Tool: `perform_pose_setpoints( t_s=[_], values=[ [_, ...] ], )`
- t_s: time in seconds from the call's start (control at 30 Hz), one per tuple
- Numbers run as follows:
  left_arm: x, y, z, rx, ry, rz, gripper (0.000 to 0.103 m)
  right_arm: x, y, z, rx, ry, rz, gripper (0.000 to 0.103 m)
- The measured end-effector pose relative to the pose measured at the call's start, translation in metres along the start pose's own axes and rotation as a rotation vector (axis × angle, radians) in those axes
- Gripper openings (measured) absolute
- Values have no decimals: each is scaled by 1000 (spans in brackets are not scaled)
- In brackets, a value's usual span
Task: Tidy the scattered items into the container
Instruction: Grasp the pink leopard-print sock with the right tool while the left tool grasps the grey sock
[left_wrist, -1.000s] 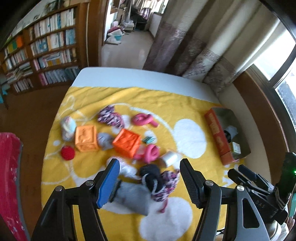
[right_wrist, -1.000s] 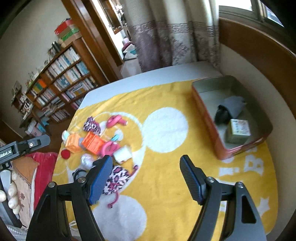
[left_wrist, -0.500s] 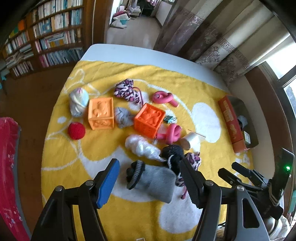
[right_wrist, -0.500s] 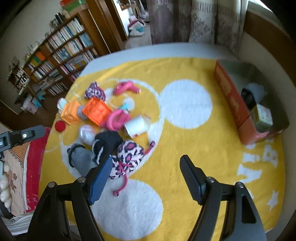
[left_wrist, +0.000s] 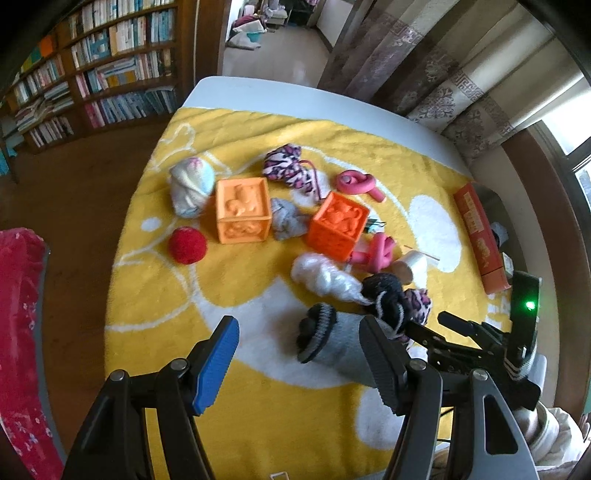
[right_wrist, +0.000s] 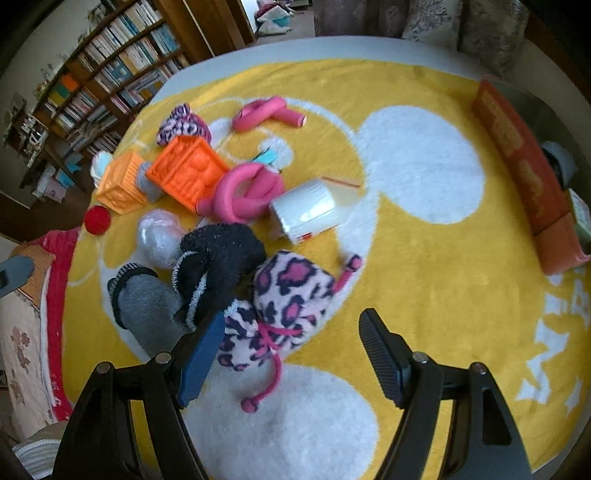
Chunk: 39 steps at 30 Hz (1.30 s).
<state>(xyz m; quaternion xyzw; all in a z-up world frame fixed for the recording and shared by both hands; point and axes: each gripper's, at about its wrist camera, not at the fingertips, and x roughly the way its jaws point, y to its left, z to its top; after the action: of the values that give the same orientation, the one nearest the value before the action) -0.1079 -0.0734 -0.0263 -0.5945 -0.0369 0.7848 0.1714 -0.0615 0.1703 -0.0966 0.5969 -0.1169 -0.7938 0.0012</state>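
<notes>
Scattered items lie on a yellow blanket (left_wrist: 258, 295). A grey sock with a black cuff (left_wrist: 325, 343) lies between the fingertips of my left gripper (left_wrist: 299, 354), which is open and hovers above it. My right gripper (right_wrist: 291, 354) is open too, just over a pink leopard-print pouch (right_wrist: 288, 295) that sits by its left finger. A black sock (right_wrist: 218, 258) rests against the pouch. The container, an orange-red box (right_wrist: 517, 158), stands at the blanket's right edge (left_wrist: 476, 236) with a few things inside.
Two orange cubes (left_wrist: 242, 210) (left_wrist: 338, 225), a red ball (left_wrist: 187, 245), pink foam twists (right_wrist: 243, 195), a white roll (right_wrist: 306, 212), a clear plastic clump (left_wrist: 325, 275) and a pastel sock ball (left_wrist: 190, 184) crowd the middle. Bookshelves (left_wrist: 110, 81) stand behind.
Both grippers have come down closer to the pile. The grey sock now lies between the left fingers, and the leopard pouch sits right at the right gripper's left finger.
</notes>
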Motion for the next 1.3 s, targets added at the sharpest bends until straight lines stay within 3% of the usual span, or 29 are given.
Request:
perform_pose_setpoints(
  t_s=[0.2,0.27,0.3,0.33,0.47,0.8,0.87,0.97,1.2,1.3],
  values=[
    [4,11,-4,-9,24,0,69,25,11,1,-2,32,11,77],
    [9,10,-5,-10,39,-11,69,28,11,0,2,33,16,69],
    [13,10,-6,-8,44,-14,69,26,12,-1,-5,30,29,54],
    [16,8,-6,-7,52,-19,69,23,13,-2,-11,32,54,50],
    [32,-3,-7,-1,74,-49,69,7,12,-9,-49,10,13,45],
    [59,-46,-13,68,103,-88,69,-38,-40,-21,42,-58,-43,45],
    [64,-55,-15,91,101,-66,69,-43,-49,-22,49,-59,-52,45],
    [72,-59,-19,100,104,-22,81,-43,-56,-19,50,-59,-60,45],
    [90,-64,-30,100,120,39,81,-48,-70,-18,30,-61,-55,45],
    [98,-66,-34,109,98,62,86,-49,-75,-18,16,-65,-42,45]
  ],
)
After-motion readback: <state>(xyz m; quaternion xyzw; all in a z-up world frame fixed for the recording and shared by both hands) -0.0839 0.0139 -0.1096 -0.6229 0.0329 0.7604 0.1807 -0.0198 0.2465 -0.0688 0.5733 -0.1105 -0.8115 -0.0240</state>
